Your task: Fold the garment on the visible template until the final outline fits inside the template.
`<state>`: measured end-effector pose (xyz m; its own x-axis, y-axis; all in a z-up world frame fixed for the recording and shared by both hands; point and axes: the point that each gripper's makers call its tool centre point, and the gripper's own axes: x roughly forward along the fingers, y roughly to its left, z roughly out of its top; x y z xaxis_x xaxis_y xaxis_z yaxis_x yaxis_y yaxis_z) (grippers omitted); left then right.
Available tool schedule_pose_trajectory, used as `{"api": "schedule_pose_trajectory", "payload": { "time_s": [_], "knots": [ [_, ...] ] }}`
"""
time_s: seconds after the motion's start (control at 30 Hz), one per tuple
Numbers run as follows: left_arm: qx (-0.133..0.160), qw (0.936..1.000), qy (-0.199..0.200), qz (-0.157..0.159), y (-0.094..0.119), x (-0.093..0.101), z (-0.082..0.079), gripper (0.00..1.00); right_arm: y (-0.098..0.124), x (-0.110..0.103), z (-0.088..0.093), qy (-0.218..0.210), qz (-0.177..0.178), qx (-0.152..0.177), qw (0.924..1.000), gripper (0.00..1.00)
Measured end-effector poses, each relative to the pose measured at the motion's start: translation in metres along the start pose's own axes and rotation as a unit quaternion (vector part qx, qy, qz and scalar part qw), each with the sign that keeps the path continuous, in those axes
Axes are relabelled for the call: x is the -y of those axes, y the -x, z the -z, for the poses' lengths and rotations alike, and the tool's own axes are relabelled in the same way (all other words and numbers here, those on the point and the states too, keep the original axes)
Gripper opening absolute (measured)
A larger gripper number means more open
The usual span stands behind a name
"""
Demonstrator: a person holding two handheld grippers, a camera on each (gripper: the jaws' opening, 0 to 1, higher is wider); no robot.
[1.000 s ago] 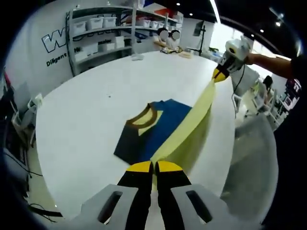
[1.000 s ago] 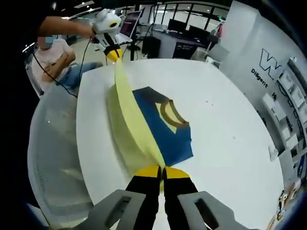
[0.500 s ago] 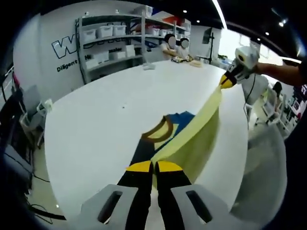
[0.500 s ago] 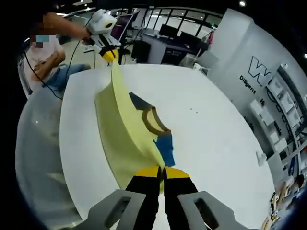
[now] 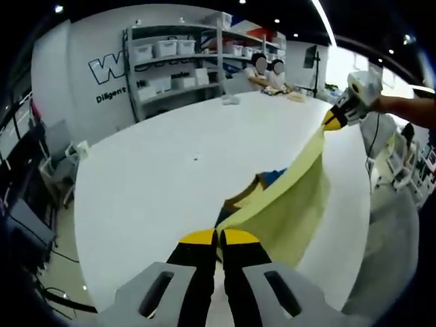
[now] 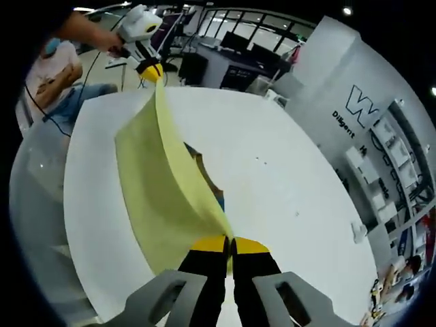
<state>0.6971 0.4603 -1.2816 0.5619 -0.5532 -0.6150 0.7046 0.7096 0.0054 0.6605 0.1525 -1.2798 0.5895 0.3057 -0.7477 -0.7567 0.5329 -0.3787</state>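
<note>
The white table (image 5: 150,177) was the largest item and carried the work; one table top was in use. On it lay one garment (image 5: 289,204), a shirt with a yellow body and a blue and brown collar area (image 5: 262,185). The garment sat toward the near right part of the table in the left gripper view. Most of its yellow panel was lifted clear of the surface, while the collar end lay flat on the table. No template outline could be made out under the cloth.

Two grippers held the yellow panel by one edge. The left gripper (image 5: 219,237) had its jaws pressed together, pinching the near end of that edge. The right gripper (image 6: 230,244) was likewise closed tight on the cloth at its own end; in the left gripper view it appeared at the far right (image 5: 334,122), held by a person's hand. The cloth ran taut between the two pinch points, most likely so that the lifted panel could be carried over the flat part as one straight fold. The fold appeared to be mid-course and not yet laid down.

One shelving rack (image 5: 174,61) stood against the far wall, holding several white bins. Two people sat at the far end of the table.
</note>
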Motion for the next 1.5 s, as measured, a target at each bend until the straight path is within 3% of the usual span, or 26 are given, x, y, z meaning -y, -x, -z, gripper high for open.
{"api": "schedule_pose_trajectory", "payload": {
  "time_s": [0.4,0.9,1.5],
  "knots": [
    [-0.004,0.9999,0.003,-0.014,-0.020,-0.012,0.002,0.00,-0.028,0.010,0.012,-0.021,-0.001,-0.022,0.9995,0.00],
    [-0.022,0.9994,0.013,-0.024,-0.052,-0.024,0.019,0.00,-0.065,0.012,0.028,-0.054,-0.008,-0.036,0.9978,0.00],
    [-0.047,0.9980,0.013,-0.041,-0.083,-0.033,0.039,0.00,-0.112,0.025,0.040,-0.060,0.004,-0.042,0.9973,0.00]
  ]
}}
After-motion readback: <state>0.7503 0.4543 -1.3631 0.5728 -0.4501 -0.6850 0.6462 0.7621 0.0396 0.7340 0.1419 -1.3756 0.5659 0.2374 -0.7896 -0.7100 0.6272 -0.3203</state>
